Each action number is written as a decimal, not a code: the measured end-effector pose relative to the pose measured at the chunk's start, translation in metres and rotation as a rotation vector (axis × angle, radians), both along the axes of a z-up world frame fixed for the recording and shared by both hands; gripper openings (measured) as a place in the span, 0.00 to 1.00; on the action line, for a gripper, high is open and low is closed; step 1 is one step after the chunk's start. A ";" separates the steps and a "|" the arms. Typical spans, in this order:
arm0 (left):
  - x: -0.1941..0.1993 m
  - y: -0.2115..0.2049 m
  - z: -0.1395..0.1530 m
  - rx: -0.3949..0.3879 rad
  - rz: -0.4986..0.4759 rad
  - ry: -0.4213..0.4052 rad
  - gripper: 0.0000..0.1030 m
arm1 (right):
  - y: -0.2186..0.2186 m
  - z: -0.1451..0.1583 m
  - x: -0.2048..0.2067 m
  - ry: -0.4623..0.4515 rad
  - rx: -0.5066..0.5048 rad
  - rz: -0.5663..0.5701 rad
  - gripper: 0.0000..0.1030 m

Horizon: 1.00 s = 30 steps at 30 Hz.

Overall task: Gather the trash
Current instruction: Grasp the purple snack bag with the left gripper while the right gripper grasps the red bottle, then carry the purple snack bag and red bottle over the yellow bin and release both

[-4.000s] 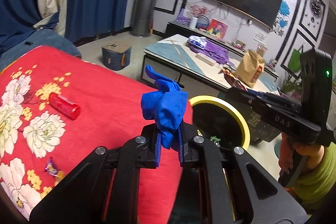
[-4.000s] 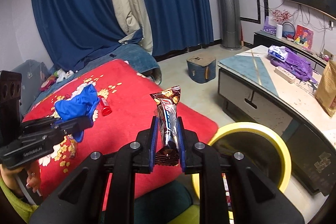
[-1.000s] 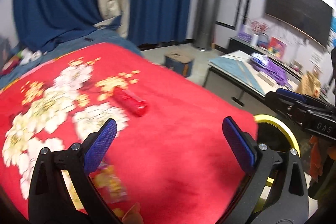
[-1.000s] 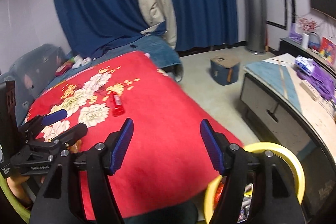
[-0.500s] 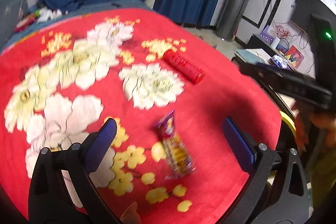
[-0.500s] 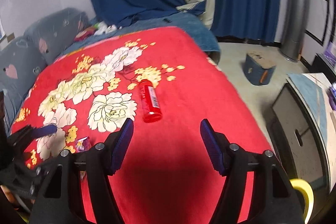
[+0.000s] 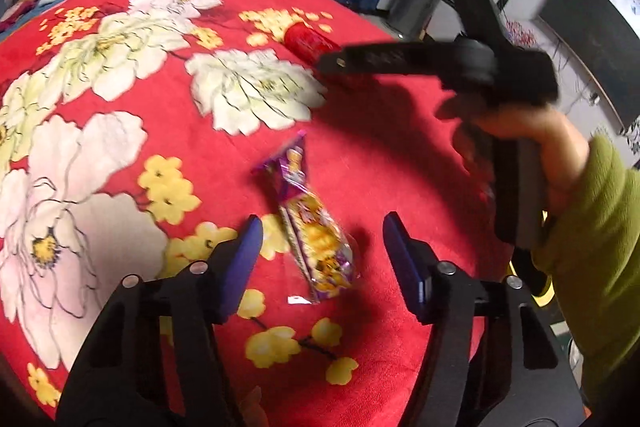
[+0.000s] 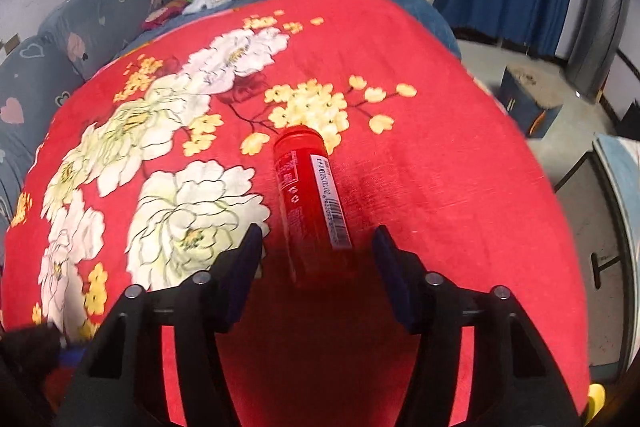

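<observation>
Red floral blanket (image 7: pixel 380 155) carries both targets. Left tongs (image 7: pixel 320 251) closing, unclenched, straddle the snack wrapper (image 7: pixel 316 247); right tongs (image 8: pixel 316 259) closing likewise around the red can (image 8: pixel 312 203), positioned for pickup.

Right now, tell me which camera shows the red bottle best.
The right wrist view. The red bottle lies whole and sharp on the red floral blanket, label and barcode visible, its near end between the open right gripper fingers. The left wrist view shows only its blurred far end, the rest hidden behind the right gripper.
</observation>
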<state>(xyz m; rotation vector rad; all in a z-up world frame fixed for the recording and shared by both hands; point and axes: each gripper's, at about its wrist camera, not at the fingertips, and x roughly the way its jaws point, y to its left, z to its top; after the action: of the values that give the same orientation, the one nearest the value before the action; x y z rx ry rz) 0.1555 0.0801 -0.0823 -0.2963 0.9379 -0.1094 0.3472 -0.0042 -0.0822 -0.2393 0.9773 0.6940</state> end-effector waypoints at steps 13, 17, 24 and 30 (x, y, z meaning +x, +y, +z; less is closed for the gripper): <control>0.001 -0.002 -0.007 0.023 -0.004 0.004 0.23 | -0.025 -0.012 -0.017 -0.048 0.005 -0.045 0.35; 0.003 -0.004 -0.004 0.015 -0.021 -0.012 0.20 | -0.061 -0.008 -0.035 -0.049 0.050 -0.097 0.34; 0.008 -0.027 0.016 0.032 -0.067 -0.072 0.18 | -0.125 0.010 -0.065 -0.077 0.165 -0.186 0.32; 0.015 -0.062 0.039 0.039 -0.137 -0.132 0.18 | -0.167 0.032 -0.088 -0.126 0.228 -0.228 0.30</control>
<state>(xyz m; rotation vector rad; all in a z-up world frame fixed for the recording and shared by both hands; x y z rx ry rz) 0.1708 0.0180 -0.0433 -0.1860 0.8279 -0.2333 0.2591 -0.1717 -0.0501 0.0293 0.7831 0.5676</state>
